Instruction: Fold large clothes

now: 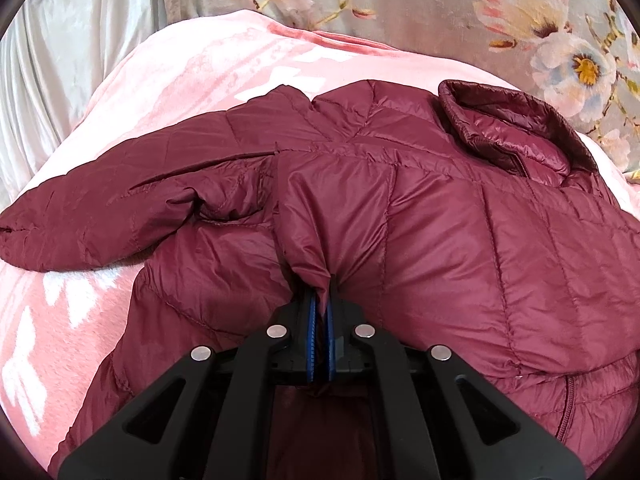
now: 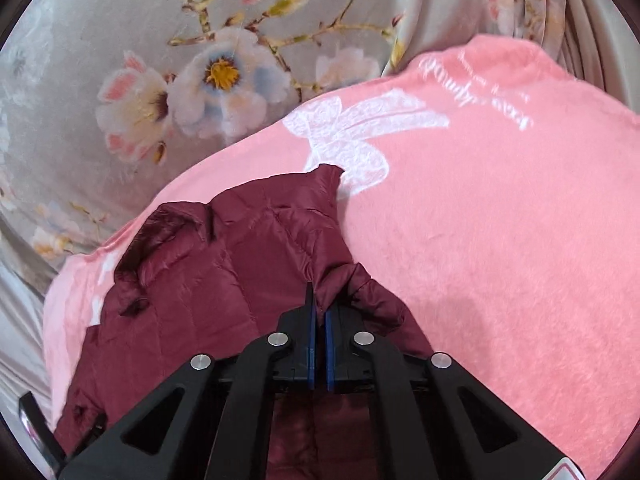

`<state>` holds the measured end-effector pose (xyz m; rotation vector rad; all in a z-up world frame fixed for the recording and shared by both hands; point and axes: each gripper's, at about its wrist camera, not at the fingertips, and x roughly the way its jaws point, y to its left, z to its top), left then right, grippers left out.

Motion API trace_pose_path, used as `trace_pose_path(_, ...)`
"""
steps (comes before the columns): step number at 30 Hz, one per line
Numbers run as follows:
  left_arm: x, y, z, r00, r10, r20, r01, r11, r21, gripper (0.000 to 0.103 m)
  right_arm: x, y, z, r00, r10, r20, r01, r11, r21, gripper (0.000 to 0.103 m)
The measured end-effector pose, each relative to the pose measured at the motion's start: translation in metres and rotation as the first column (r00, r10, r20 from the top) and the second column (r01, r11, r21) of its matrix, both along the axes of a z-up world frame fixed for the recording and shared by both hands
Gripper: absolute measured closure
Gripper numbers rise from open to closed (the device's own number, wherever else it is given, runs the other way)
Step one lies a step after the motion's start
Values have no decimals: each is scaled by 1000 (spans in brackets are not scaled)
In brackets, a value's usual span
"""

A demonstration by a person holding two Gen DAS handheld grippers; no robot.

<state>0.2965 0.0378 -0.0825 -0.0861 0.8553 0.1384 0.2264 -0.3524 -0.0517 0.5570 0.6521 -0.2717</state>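
Maroon puffer jacket (image 1: 440, 220) on pink blanket (image 1: 180, 80), centre frame | my left gripper (image 1: 321, 304) pinches its fabric | my right gripper (image 2: 319, 304) clamps another fold, lower centre

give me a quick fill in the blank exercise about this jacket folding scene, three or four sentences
1. The quilted puffer jacket is dark ____ in colour.
2. It lies on a fluffy blanket coloured ____ with white patterns.
3. The left gripper is shut on a pinch of the jacket's ____.
4. The grey cloth behind the blanket is printed with ____.

Missing words: red (maroon); pink; fabric; flowers
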Motion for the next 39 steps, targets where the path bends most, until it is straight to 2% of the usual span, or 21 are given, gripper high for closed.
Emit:
trace_pose_path(2,0,-2,0,1000,-1,-1,1,1000,11,99,13,2,-24,993,10,-119,-15,999,-36,101)
trace_pose_path(3,1,-3,0,1000,-2,-3,2,1000,17,99,17,1,-34,988,29,-152,-31,999,-11,101)
trace_pose_path(5,1,-2,0,1000,-2,-3,2,1000,16,99,17,2,-31,988,22,-156,-26,999,-28,101)
trace_pose_path(7,1,-2,0,1000,-2,-2,2,1000,13,99,10,8,-20,989,-4,-151,-9,996,-85,96)
trace_pose_path(11,1,-3,0,1000,-1,-1,1,1000,16,99,-25,35,4,994,-68,-84,52,983,-178,91)
trace_pose_path(13,1,-3,-1,1000,-1,-1,1,1000,22,99,-32,64,14,999,9,-51,-18,980,-199,91)
trace_pose_path(15,1,-4,-1,1000,0,-2,0,999,32,99,-25,99,20,987,155,-52,-162,967,-199,92)
trace_pose_path(18,1,-4,0,1000,0,0,0,1000,24,99,-7,147,18,938,339,-66,-345,925,-161,96)
trace_pose_path(22,1,-3,-1,1000,2,2,-2,1000,13,99,16,184,-5,899,410,-151,-432,885,-171,97)
trace_pose_path(24,1,-3,-1,1000,2,3,-2,1000,14,99,20,186,-19,892,411,-188,-441,883,-162,99)
trace_pose_path(27,1,-3,-1,1000,3,3,-3,1000,17,99,19,187,-27,891,409,-195,-441,883,-161,101)
trace_pose_path(32,1,-4,-1,1000,4,4,-4,1000,22,99,14,202,-28,893,393,-218,-439,868,-233,101)
trace_pose_path(39,1,-5,-2,1000,1,2,-1,999,34,99,17,203,-28,893,382,-236,-439,856,-273,101)
